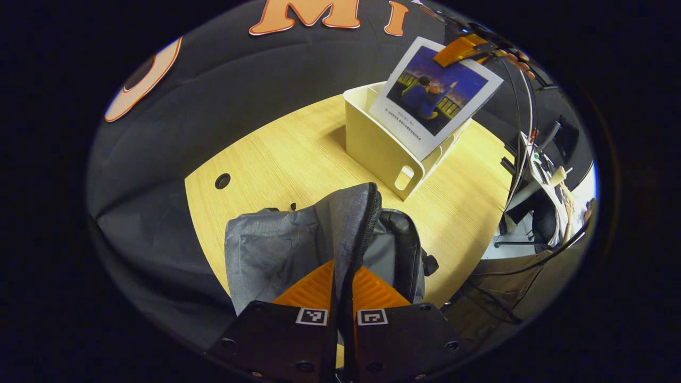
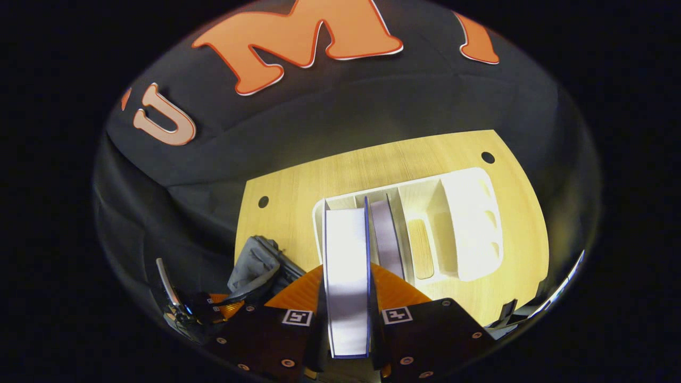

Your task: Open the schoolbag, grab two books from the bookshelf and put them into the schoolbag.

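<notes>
1. You are clamping the book (image 2: 347,276) edge-on between both fingers of the right gripper (image 2: 346,314), and it is hanging above the bookshelf (image 2: 468,223). From the left gripper view the same book (image 1: 435,96) is showing its picture cover, pinched near its top corner, over the bookshelf (image 1: 375,143).
2. You are pinching the zipper edge of the schoolbag (image 1: 298,244) with the left gripper (image 1: 342,287), both fingers pressed shut on the fabric flap. The bag is lying on the table (image 1: 298,154), just in front of the bookshelf.
3. Judging by this, you are carrying a book from the bookshelf toward the bag. Be raising the flap up and away from the bookshelf so the mouth is gaping, and be bringing the book in spine-first, keeping it level.
4. A second book (image 2: 384,234) is standing in the bookshelf beside the one you are holding.
5. The flap is hiding the bag's opening, so I cannot tell how wide it is or whether anything is inside. The bag's near end is cut off behind your fingers.
</notes>
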A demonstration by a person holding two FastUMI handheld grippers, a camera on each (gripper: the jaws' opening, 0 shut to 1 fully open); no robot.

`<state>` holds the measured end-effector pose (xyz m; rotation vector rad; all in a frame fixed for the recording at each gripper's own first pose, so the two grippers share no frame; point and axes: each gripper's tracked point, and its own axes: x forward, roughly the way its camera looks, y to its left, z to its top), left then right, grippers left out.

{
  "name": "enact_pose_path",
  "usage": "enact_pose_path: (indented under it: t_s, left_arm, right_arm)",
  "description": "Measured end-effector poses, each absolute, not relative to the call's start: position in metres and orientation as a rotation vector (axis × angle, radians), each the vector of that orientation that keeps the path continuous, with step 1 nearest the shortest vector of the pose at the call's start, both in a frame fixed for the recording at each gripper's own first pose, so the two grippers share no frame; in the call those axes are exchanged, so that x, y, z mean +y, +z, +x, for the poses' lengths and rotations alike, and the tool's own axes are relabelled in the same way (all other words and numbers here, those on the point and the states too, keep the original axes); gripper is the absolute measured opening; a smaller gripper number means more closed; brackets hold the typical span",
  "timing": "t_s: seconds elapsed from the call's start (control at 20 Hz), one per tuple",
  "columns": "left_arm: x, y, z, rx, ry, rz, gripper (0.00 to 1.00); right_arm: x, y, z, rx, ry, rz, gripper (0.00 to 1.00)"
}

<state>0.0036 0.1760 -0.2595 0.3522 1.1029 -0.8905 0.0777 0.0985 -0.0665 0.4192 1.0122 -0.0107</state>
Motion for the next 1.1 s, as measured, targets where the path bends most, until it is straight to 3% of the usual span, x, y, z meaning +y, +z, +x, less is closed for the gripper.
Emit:
enact_pose_path:
  t_s: [0.45,1.1]
  left_arm:
    - [0.183,-0.257,0.011,1.113,-0.913,0.294,0.06]
    - [0.179,-0.244,0.03,1.086,-0.927,0.277,0.06]
  right_arm:
    - [0.123,-0.055,0.016,0.887,0.013,0.652,0.31]
    - [0.224,-0.14,-0.03,0.864,0.08,1.005,0.31]
